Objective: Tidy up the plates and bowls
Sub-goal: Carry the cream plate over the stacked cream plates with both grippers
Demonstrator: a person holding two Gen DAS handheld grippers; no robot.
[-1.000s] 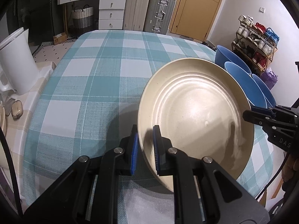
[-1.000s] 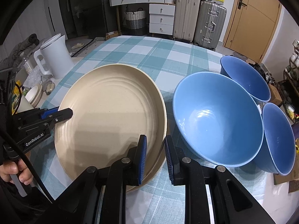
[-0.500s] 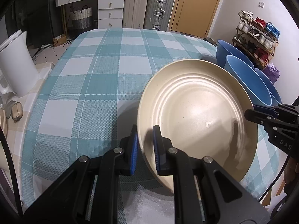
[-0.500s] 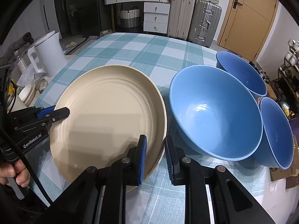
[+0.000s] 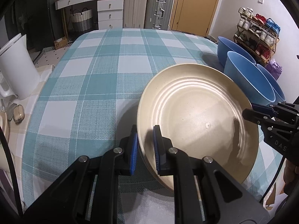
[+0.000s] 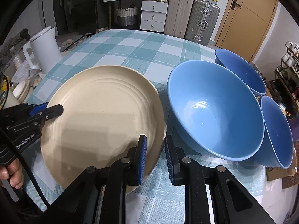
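A large beige plate (image 5: 198,115) is held between both grippers just above the checked tablecloth (image 5: 104,78). My left gripper (image 5: 145,140) is shut on its left rim. My right gripper (image 6: 155,149) is shut on its right rim. The plate also shows in the right wrist view (image 6: 104,119). Three blue bowls stand to the plate's right: a big near one (image 6: 214,108), a far one (image 6: 241,71) and a right one (image 6: 276,132). The bowls also show in the left wrist view (image 5: 248,78), partly hidden behind each other.
A white kettle (image 6: 44,50) stands off the table's left side, with small items beside it. Suitcases (image 5: 147,9), drawers and a door are beyond the table's far edge. A shoe rack (image 5: 257,31) stands at the right.
The plate has lowered and levelled a little, held in both grippers. The bowls have not moved.
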